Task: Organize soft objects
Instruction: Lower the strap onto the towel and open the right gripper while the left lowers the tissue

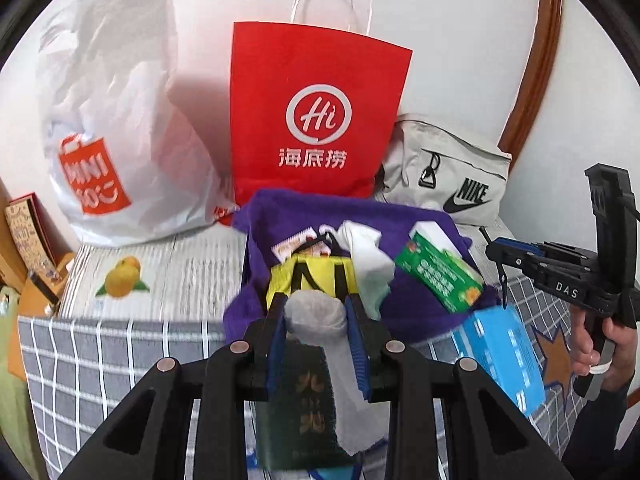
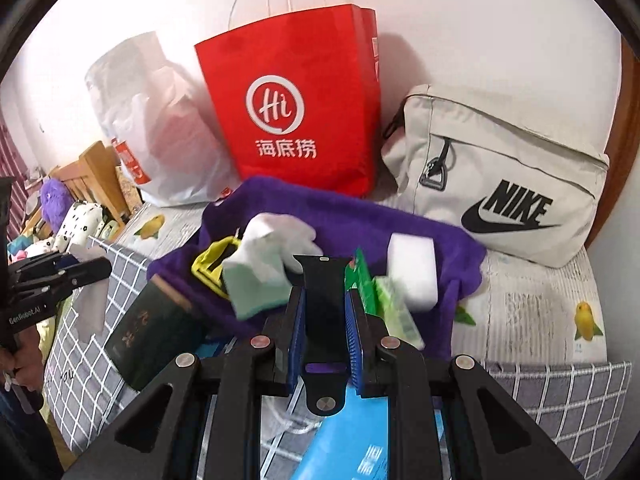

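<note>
My left gripper (image 1: 316, 304) is shut on a grey sock (image 1: 320, 316) that hangs down between its fingers, above the near edge of a purple towel (image 1: 400, 216). My right gripper (image 2: 324, 296) is shut on a black watch strap (image 2: 324, 312), held over the same purple towel (image 2: 360, 216). On the towel lie a white and mint sock (image 1: 370, 264), a yellow and black item (image 1: 320, 274), a green box (image 1: 440, 272) and a white sponge block (image 2: 412, 272). The right gripper also shows at the right in the left wrist view (image 1: 496, 256).
A red paper bag (image 1: 316, 112), a white Miniso plastic bag (image 1: 112, 128) and a grey Nike bag (image 2: 504, 184) stand against the wall behind. A dark green booklet (image 1: 308, 396) and a blue box (image 1: 504, 356) lie near me on the checked bedding (image 1: 100, 356).
</note>
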`<state>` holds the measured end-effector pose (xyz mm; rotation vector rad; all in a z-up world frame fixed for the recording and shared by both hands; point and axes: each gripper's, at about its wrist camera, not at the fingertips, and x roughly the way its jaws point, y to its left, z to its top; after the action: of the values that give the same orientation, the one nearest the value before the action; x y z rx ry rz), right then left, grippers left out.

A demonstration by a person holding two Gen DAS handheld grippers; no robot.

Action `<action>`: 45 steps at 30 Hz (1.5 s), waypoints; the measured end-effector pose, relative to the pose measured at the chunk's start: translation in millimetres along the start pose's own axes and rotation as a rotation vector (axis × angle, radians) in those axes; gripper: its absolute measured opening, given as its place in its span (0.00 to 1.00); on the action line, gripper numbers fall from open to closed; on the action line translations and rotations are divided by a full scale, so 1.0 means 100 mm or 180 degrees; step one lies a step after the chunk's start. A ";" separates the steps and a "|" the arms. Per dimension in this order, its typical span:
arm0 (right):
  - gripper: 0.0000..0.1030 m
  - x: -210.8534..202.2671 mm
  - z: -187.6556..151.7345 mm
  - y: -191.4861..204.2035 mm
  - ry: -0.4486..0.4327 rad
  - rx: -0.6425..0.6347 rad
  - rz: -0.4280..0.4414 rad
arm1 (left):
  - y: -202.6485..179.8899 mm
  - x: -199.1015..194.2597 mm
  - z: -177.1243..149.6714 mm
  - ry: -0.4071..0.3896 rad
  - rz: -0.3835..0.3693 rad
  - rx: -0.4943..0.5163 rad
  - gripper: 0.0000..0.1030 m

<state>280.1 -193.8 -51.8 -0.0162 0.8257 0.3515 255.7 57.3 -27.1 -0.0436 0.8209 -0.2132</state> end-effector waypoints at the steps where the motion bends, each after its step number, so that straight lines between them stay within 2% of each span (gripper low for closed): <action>1: 0.19 0.03 0.04 -0.02 -0.0006 0.0001 -0.0001 | 0.00 0.04 0.05 0.0003 0.0023 0.0010 0.27; 4: 0.19 0.11 0.17 -0.05 -0.0032 0.0022 0.0028 | -0.01 0.20 0.20 0.0017 0.0079 0.0037 0.27; 8: 0.19 0.22 0.28 -0.05 -0.0012 0.0001 0.0065 | 0.00 0.39 0.35 0.0042 0.0021 0.0024 0.27; 14: 0.19 0.56 0.25 -0.08 0.0263 -0.0048 0.0064 | 0.02 0.73 0.47 0.0150 0.0014 0.0010 0.27; 19: 0.19 0.82 0.18 -0.04 0.0492 -0.0127 0.0068 | 0.10 0.91 0.45 0.0213 -0.0027 -0.0061 0.27; 27: 0.19 1.07 0.10 -0.01 0.0707 -0.0179 0.0022 | 0.20 1.03 0.44 0.0303 -0.0010 -0.0086 0.27; 39: 0.20 1.32 0.07 0.08 0.0868 -0.0245 -0.0074 | 0.13 1.18 0.37 0.0415 -0.0037 -0.0017 0.27; 45: 0.21 1.39 0.06 0.13 0.0967 -0.0248 0.0010 | 0.19 1.23 0.37 0.0424 -0.0054 -0.0180 0.27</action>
<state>366.8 -139.3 -146.4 -0.1438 1.1122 0.3895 367.5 49.3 -92.3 -0.0904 0.9596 -0.2105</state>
